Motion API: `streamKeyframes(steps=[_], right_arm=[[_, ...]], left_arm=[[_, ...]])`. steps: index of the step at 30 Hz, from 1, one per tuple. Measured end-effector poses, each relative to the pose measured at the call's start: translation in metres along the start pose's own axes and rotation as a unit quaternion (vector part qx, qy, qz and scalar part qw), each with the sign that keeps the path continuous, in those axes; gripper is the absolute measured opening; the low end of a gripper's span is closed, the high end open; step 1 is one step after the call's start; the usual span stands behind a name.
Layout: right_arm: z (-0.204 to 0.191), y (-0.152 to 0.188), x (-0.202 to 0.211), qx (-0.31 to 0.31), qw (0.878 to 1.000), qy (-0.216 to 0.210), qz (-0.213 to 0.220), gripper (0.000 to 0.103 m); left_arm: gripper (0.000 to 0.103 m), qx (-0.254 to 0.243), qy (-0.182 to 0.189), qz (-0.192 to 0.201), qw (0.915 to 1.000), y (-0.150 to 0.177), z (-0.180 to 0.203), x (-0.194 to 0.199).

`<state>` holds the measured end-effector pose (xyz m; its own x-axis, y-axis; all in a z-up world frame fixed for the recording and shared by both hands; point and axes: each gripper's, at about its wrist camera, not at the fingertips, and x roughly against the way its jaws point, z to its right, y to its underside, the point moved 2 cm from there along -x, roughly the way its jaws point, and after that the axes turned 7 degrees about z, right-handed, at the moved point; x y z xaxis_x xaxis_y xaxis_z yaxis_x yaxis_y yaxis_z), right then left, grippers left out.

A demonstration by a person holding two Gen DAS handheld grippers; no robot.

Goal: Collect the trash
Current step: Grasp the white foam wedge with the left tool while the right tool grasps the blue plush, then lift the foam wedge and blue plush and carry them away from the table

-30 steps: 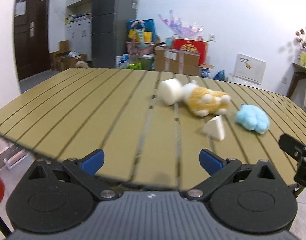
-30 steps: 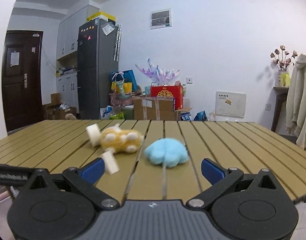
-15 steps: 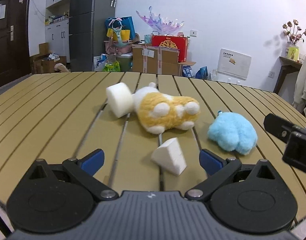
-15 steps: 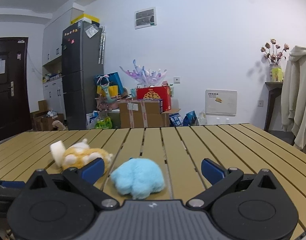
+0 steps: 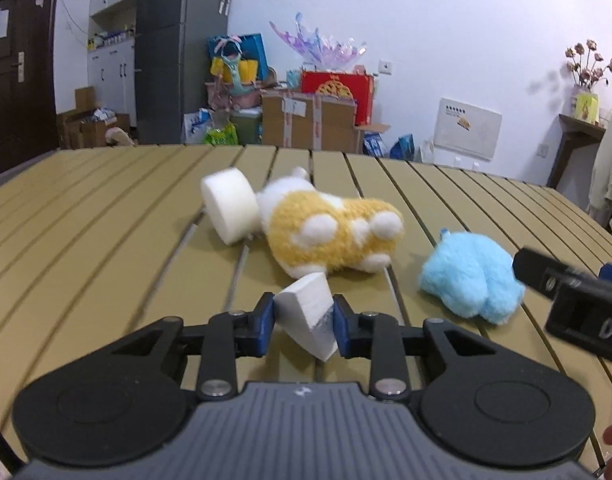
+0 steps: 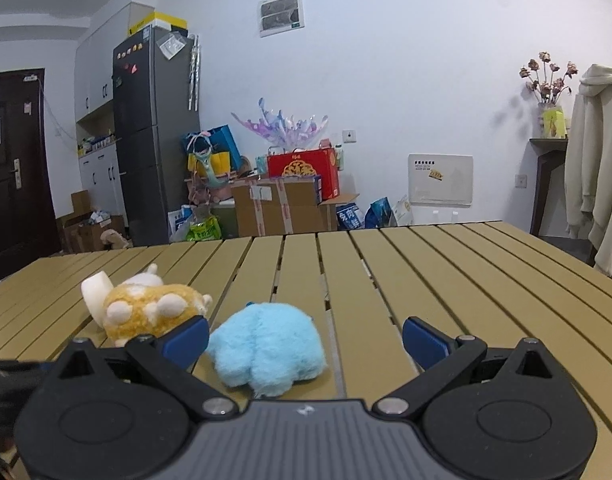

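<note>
My left gripper [image 5: 304, 314] is shut on a white foam wedge [image 5: 308, 312], held between its blue pads just above the tan slatted table [image 5: 106, 240]. A white foam cylinder [image 5: 229, 210] lies beyond it, touching a yellow and white plush toy [image 5: 334, 232]. A blue plush toy [image 5: 472, 282] lies to the right. My right gripper [image 6: 306, 340] is open and empty, its jaws wide apart, with the blue plush [image 6: 266, 348] just in front of it, nearer its left finger. The yellow plush [image 6: 150, 312] and the foam cylinder [image 6: 92, 296] show at its left.
The right gripper's black body [image 5: 578, 304] juts in at the right edge of the left wrist view. The table [image 6: 426, 280] stretches back and right. Boxes [image 6: 278, 208], bags and a grey fridge [image 6: 154, 136] stand against the far wall. A coat [image 6: 598, 168] hangs at the right.
My left gripper has moved forward over the table and closed on the white foam wedge. My right gripper has drifted closer to the blue plush and stayed open.
</note>
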<state>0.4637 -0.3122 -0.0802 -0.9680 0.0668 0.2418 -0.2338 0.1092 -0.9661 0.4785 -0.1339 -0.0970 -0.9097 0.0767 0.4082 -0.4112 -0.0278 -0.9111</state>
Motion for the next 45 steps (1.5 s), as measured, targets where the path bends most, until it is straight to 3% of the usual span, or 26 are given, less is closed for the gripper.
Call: streamKeyframes(steps=[9, 17, 25, 27, 29, 31, 33, 45], right_arm=[[-0.030, -0.002, -0.026, 0.017, 0.999, -0.003, -0.037, 0.103], [-0.051, 0.009, -0.069, 0.072, 0.990, 0.032, -0.113, 0.103], [-0.049, 0.009, -0.096, 0.035, 0.985, 0.016, -0.168, 0.102], [-0.049, 0.010, -0.098, 0.033, 0.985, 0.014, -0.168, 0.099], [-0.051, 0.008, -0.096, 0.035, 0.987, 0.008, -0.159, 0.083], [-0.054, 0.009, -0.094, 0.044, 0.987, 0.005, -0.155, 0.081], [-0.055, 0.009, -0.090, 0.047, 0.988, 0.002, -0.148, 0.063], [-0.055, -0.001, -0.038, 0.047, 0.993, -0.018, -0.110, 0.063]], left_arm=[[0.031, 0.011, -0.036, 0.035, 0.9987, -0.024, -0.048, 0.020], [0.031, 0.046, -0.060, 0.033, 0.9966, -0.033, -0.088, 0.020], [0.031, 0.057, -0.065, 0.027, 0.9959, -0.035, -0.102, 0.024], [0.031, 0.059, -0.064, 0.025, 0.9959, -0.035, -0.102, 0.025], [0.031, 0.058, -0.063, 0.024, 0.9960, -0.034, -0.102, 0.026], [0.031, 0.055, -0.063, 0.024, 0.9962, -0.034, -0.102, 0.028], [0.031, 0.053, -0.065, 0.025, 0.9961, -0.035, -0.103, 0.029], [0.031, 0.063, -0.065, 0.026, 0.9955, -0.035, -0.109, 0.057]])
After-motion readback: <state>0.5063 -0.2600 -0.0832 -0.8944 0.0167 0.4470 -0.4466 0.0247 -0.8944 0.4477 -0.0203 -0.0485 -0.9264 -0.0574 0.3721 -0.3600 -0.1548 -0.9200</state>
